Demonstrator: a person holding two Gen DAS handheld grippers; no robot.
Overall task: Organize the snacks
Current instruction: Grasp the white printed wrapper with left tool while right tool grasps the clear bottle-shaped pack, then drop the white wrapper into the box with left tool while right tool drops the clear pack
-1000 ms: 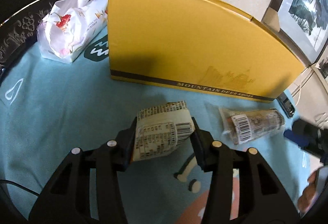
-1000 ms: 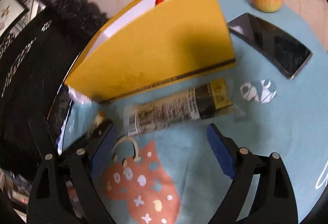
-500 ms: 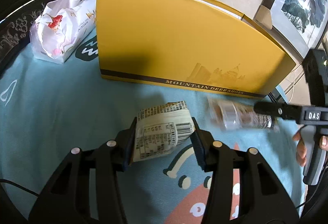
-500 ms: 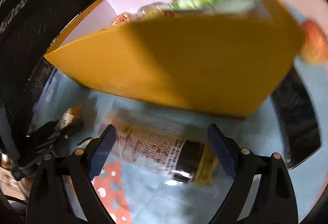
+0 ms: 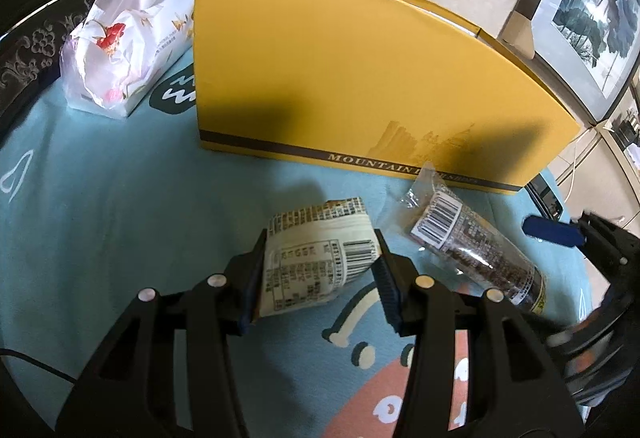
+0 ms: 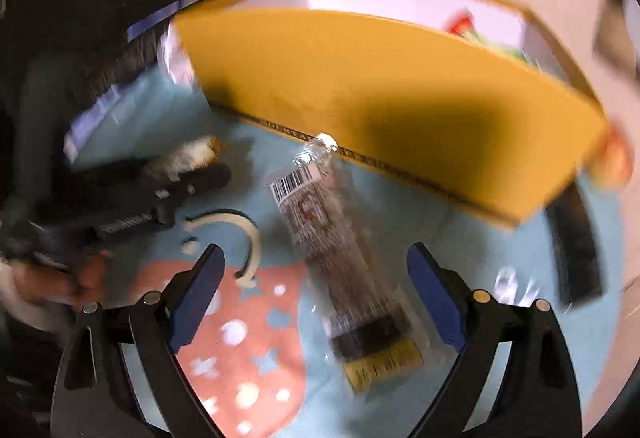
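The left tongs [image 5: 318,274] are clenched on a cream snack packet [image 5: 316,256], printed with small black text and a barcode; its free end sticks out past the pads toward the yellow shoe box [image 5: 360,85], and its long axis runs near to far.

Just to its right on the light-blue cloth [image 5: 100,197] lies a long clear-wrapped snack bar [image 6: 340,254], dark brown inside, with a white barcode label near its far end and a black and yellow band at its near end. In the right wrist view its long axis runs near to far, the crimped far end almost at the foot of the box. The right tongs [image 6: 316,294] stand released, blue pads [image 6: 432,298] wide apart on either side of the bar's near half, neither touching it.

The box stands open at the top at the far side of the table, with red and green packets showing inside. A white flowered tissue pack [image 5: 124,45] lies at its left end.
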